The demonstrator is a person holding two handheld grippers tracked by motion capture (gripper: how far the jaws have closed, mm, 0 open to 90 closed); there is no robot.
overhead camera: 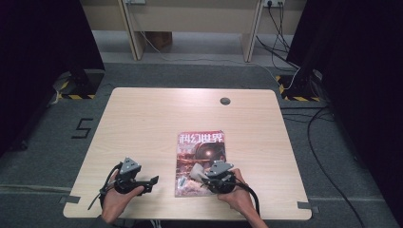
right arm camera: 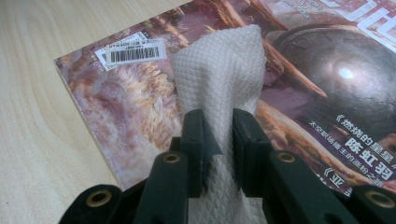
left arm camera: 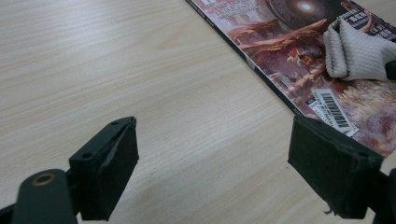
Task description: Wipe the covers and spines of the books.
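A magazine (overhead camera: 199, 161) with a red-brown cover lies flat on the wooden table (overhead camera: 142, 123), its spine to the left. My right gripper (right arm camera: 218, 126) is shut on a folded white paper towel (right arm camera: 224, 70), whose free end rests on the magazine cover (right arm camera: 327, 79) near the barcode label. In the high view the right gripper (overhead camera: 204, 175) sits over the magazine's lower half. My left gripper (overhead camera: 153, 183) stands open just left of the magazine, low over bare wood. From the left gripper (left arm camera: 212, 163) view, the towel (left arm camera: 355, 51) lies on the magazine (left arm camera: 289, 51).
A round dark grommet (overhead camera: 225, 100) sits near the table's far edge. Cables trail on the grey floor (overhead camera: 332, 156) to the right, and black stands with hazard-striped bases stand at both far corners.
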